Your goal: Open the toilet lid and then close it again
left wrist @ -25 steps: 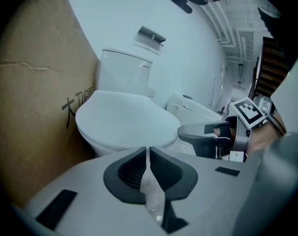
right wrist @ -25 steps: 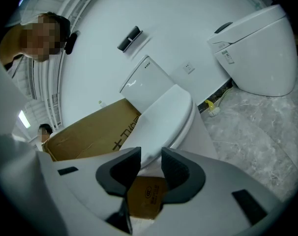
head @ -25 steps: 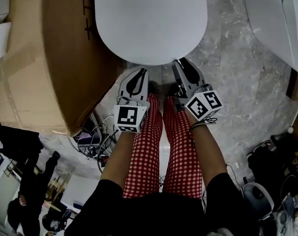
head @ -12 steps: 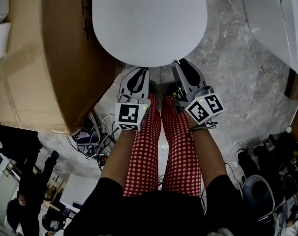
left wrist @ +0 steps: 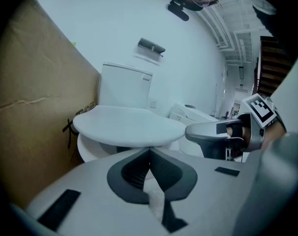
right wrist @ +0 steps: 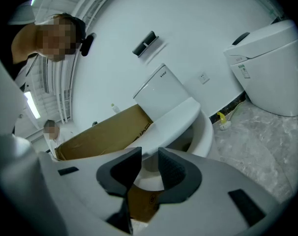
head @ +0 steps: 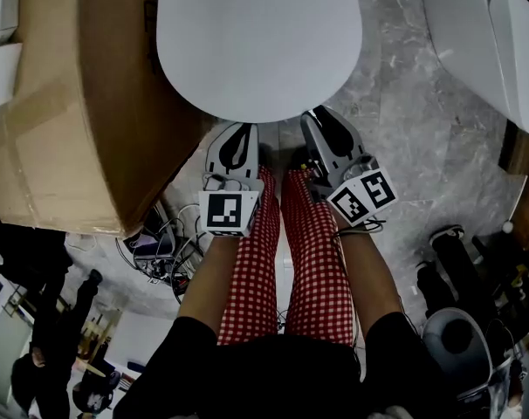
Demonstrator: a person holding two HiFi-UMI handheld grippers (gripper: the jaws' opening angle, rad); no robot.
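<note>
The white toilet lid (head: 260, 37) lies down flat over the bowl; it also shows as the lid (left wrist: 129, 127) in the left gripper view and as the lid (right wrist: 173, 117) in the right gripper view. My left gripper (head: 237, 131) sits just short of the lid's front rim, a little left of centre, its jaws shut with nothing in them (left wrist: 149, 154). My right gripper (head: 321, 116) reaches the rim's right front. Its jaws stand a narrow gap apart (right wrist: 149, 163), with the rim just beyond them and nothing held. The cistern (left wrist: 124, 85) stands behind.
A big cardboard box (head: 72, 103) stands tight against the toilet's left side. A second white toilet (head: 483, 33) is at the far right. Cables (head: 160, 251) lie on the marble floor to my left; a bucket and dark bags (head: 456, 339) to my right. My legs in red check trousers (head: 308, 251) are below.
Both grippers have crept slightly towards the lid's front rim. The lid has stayed down.
</note>
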